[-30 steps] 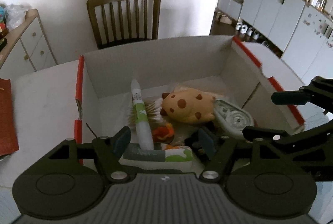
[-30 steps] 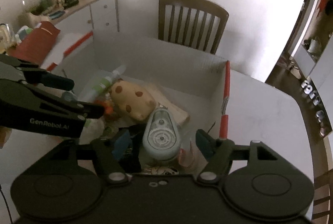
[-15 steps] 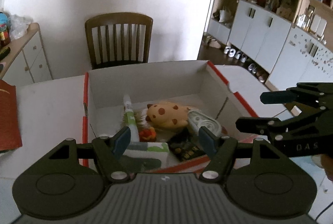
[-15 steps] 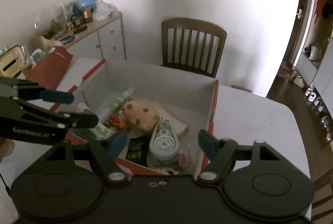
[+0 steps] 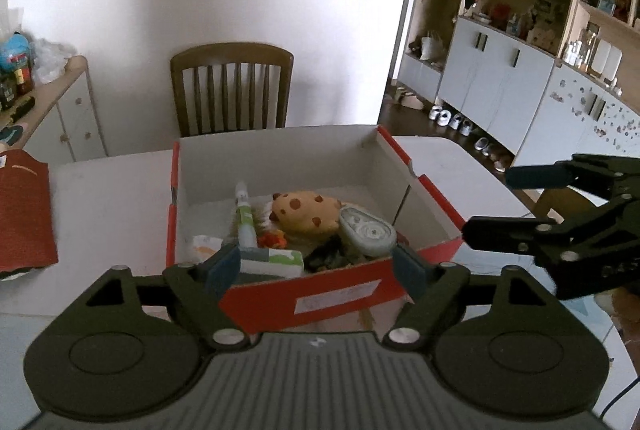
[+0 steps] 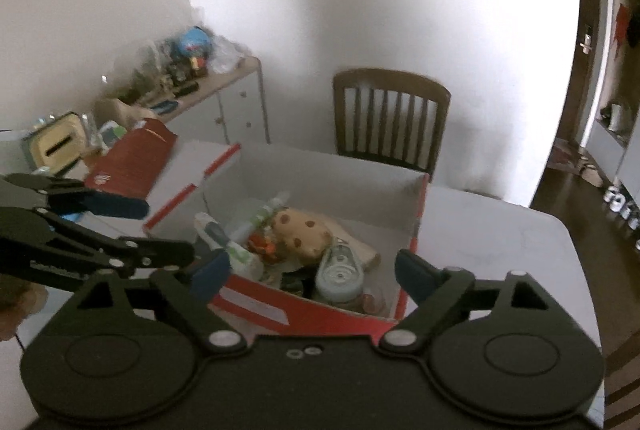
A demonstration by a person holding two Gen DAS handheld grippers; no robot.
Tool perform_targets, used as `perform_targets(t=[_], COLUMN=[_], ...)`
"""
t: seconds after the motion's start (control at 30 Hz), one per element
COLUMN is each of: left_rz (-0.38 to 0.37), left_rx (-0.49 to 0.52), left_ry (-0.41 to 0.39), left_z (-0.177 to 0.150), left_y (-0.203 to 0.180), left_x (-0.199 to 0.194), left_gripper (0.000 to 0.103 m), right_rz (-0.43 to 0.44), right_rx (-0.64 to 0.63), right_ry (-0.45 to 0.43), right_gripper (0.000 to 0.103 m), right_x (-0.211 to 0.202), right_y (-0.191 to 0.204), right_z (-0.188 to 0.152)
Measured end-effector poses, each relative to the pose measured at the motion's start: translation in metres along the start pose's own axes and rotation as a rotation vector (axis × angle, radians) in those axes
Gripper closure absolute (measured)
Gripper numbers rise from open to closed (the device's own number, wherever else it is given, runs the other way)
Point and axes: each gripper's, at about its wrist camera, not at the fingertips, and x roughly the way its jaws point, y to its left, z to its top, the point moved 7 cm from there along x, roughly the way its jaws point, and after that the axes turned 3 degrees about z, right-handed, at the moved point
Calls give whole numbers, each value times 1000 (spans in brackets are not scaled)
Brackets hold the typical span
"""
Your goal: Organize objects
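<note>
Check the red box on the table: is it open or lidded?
Open. The red box has no lid on top; its white inside walls show, and the spotted plush toy lies visible inside.

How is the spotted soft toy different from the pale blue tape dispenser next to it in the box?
The soft toy is yellow-orange with brown spots and looks plump; the tape dispenser is pale blue-grey, looks hard, and has a round wheel on its face. The toy lies deeper in the box; the dispenser sits nearer the front. Both rest among other small items.

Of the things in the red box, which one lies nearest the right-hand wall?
The pale blue-grey tape dispenser. It lies against the near right corner of the red box, right of the spotted plush toy; the white-and-green tube sits further left.
</note>
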Motion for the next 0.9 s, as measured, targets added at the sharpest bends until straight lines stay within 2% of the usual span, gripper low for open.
perform_targets(t=[0.03, 0.1, 0.47, 0.57, 0.9], left_rz=[4, 18, 52, 92, 139], left_rx=[5, 7, -21, -2, 11], left_ry=[-3, -16, -25, -44, -66], left_z=[-1, -2, -9, -9, -10], left_y=[-1, -3, -7, -11, -20], left_x=[-2, -7, -25, -30, -41], left_gripper=[9, 0, 0, 0, 0], right_rz=[6, 16, 33, 30, 26], right_rx=[-5, -13, 9, 14, 13], right_ry=[-6, -13, -16, -16, -24], right_gripper=[5, 1, 0, 0, 0], right_x=[-3, -9, -26, -29, -39], right_y=[1, 4, 2, 0, -5], right_z=[0, -1, -12, -14, -20])
